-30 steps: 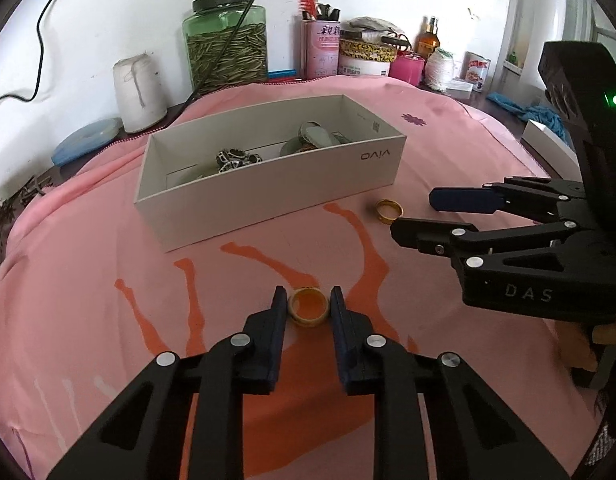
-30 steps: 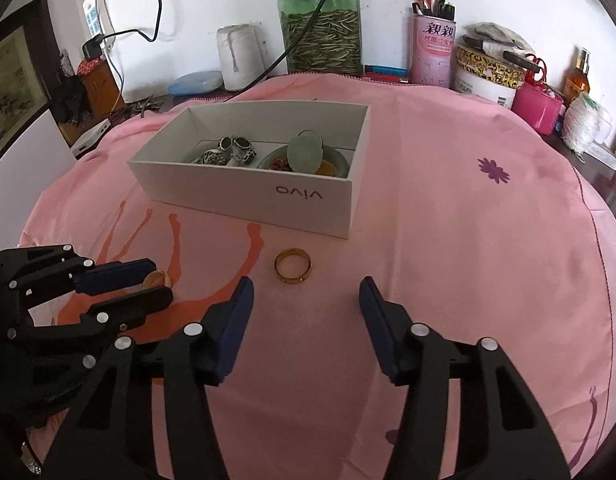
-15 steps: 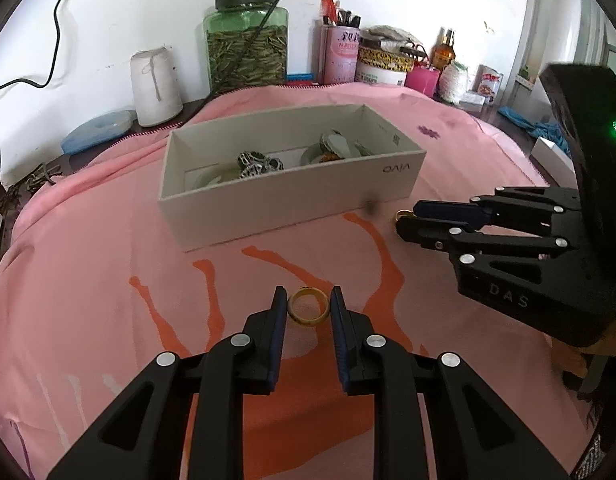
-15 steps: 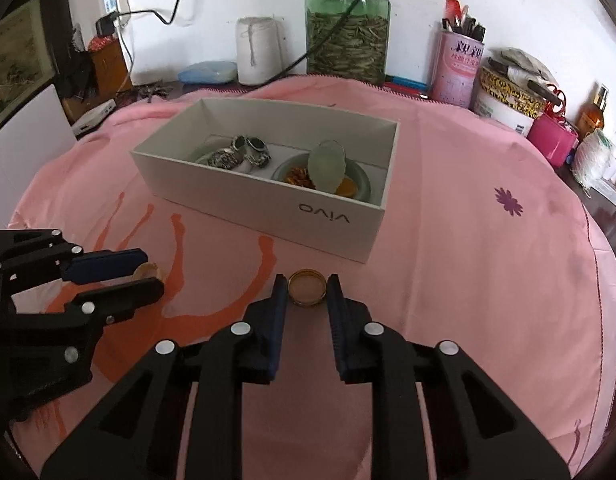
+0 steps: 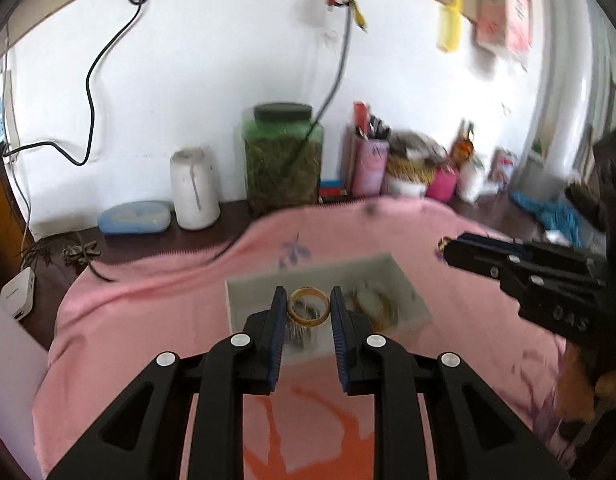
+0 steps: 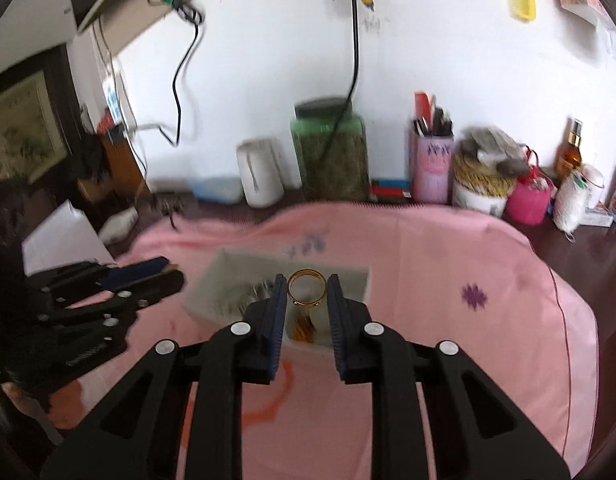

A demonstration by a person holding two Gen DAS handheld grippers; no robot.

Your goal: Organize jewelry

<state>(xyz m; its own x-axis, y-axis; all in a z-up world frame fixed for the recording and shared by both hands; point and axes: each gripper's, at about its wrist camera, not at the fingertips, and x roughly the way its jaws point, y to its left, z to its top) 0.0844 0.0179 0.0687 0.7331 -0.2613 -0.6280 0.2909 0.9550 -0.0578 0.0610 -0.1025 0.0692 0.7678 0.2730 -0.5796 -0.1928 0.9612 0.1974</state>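
My left gripper (image 5: 308, 307) is shut on an amber bangle ring (image 5: 308, 323) and holds it in the air above the white jewelry box (image 5: 412, 304). My right gripper (image 6: 307, 290) is shut on a thin gold ring (image 6: 306, 302) and holds it above the same box (image 6: 350, 280). The box lies on the pink cloth (image 5: 147, 312) and holds several pieces of jewelry, blurred here. The right gripper also shows at the right of the left wrist view (image 5: 446, 245), and the left gripper at the left of the right wrist view (image 6: 175, 274).
Behind the cloth, along the wall, stand a white jug (image 5: 193, 194), a green jar of seeds (image 5: 283, 160), a pink pen holder (image 5: 368, 164), tins and bottles (image 6: 484, 184). Cables hang down the wall (image 5: 91, 92). A white panel (image 6: 59, 236) stands at the left.
Both grippers have risen from the cloth with their rings and now hang above the box. The cameras have tilted up towards the wall.
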